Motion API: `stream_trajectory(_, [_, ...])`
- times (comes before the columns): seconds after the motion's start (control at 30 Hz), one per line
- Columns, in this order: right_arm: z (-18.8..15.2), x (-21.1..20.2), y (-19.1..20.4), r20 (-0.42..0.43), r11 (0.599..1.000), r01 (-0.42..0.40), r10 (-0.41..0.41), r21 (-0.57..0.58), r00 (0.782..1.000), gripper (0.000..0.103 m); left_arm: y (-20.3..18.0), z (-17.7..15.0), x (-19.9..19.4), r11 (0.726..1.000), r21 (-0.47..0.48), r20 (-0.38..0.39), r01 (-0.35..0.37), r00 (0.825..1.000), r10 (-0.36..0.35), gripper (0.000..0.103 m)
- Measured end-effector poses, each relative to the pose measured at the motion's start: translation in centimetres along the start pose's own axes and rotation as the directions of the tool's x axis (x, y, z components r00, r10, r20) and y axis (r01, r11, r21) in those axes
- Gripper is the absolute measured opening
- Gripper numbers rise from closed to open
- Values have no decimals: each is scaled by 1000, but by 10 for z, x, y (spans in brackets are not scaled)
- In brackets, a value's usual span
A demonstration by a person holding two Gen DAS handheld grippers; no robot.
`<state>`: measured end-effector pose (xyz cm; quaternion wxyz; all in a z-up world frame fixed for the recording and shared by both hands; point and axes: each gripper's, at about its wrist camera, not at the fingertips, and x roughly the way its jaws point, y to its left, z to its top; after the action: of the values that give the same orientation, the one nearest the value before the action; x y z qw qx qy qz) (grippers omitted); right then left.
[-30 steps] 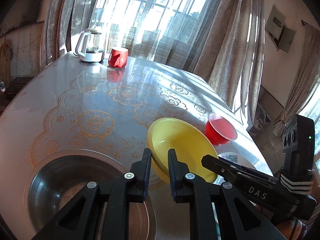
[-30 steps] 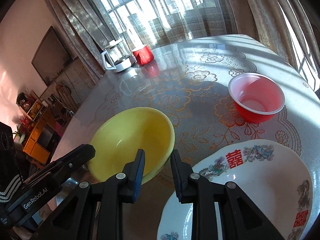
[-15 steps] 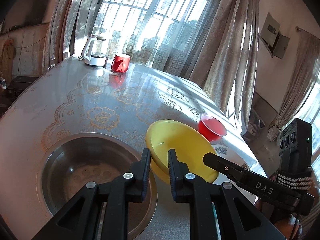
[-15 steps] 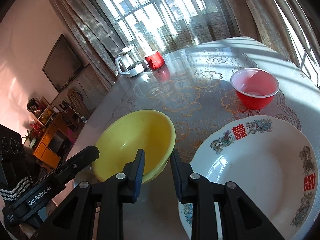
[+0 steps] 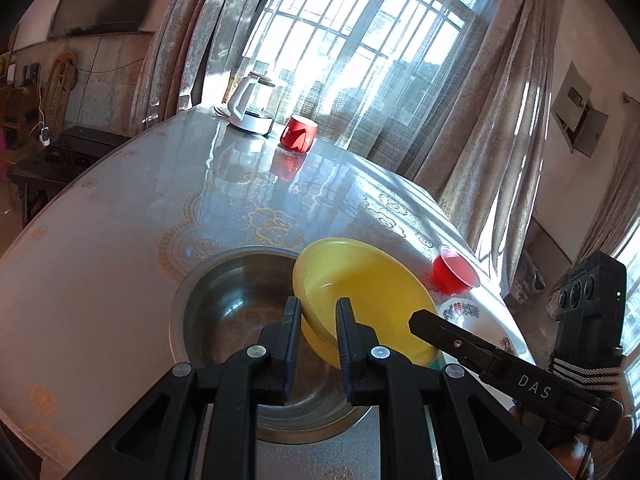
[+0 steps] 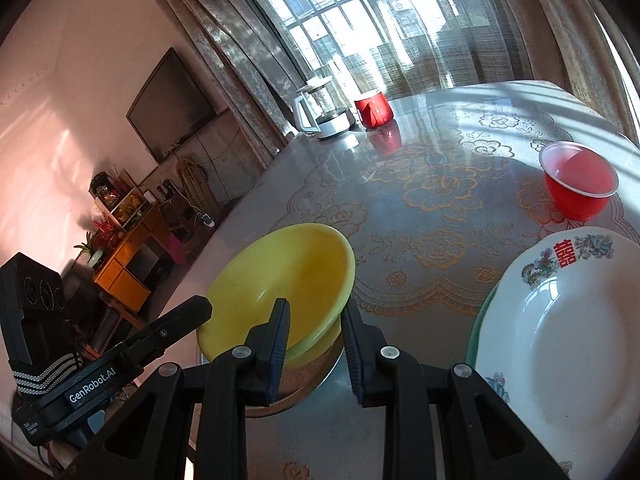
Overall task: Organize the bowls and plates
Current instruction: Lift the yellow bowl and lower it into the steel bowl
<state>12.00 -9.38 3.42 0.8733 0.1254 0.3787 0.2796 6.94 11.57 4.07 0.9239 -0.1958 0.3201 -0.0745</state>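
The steel bowl (image 5: 240, 320) sits at the left on the table (image 5: 120, 240), and the yellow bowl (image 5: 360, 292) has travelled over it since a second ago — it now hangs tilted above the steel basin rather than beside it. The left gripper (image 5: 318, 332) pinches its near rim, the right gripper (image 6: 314, 332) the opposite edge — both narrow, clamped on it. Nesting looks close. Further right, the white plate (image 6: 560, 340) and red cup (image 6: 578, 184) wait untouched.
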Motion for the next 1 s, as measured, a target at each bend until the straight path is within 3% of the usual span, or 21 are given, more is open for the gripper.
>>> stream_trajectory(0.43, [-11,38,20,-69,999,-11,8,-51,998,26,33,-13,-1,996,-54,-6,-71,997,71,16])
stream_trajectory(0.8, [-18,59,25,-107,990,65,-78,-122,991,26,47,-20,20,992,-63,-57,-109,993,105,16])
stream_trajectory(1.0, [-21,66,24,-122,989,69,-85,-129,989,29,51,-21,21,991,-63,-61,-119,991,115,16])
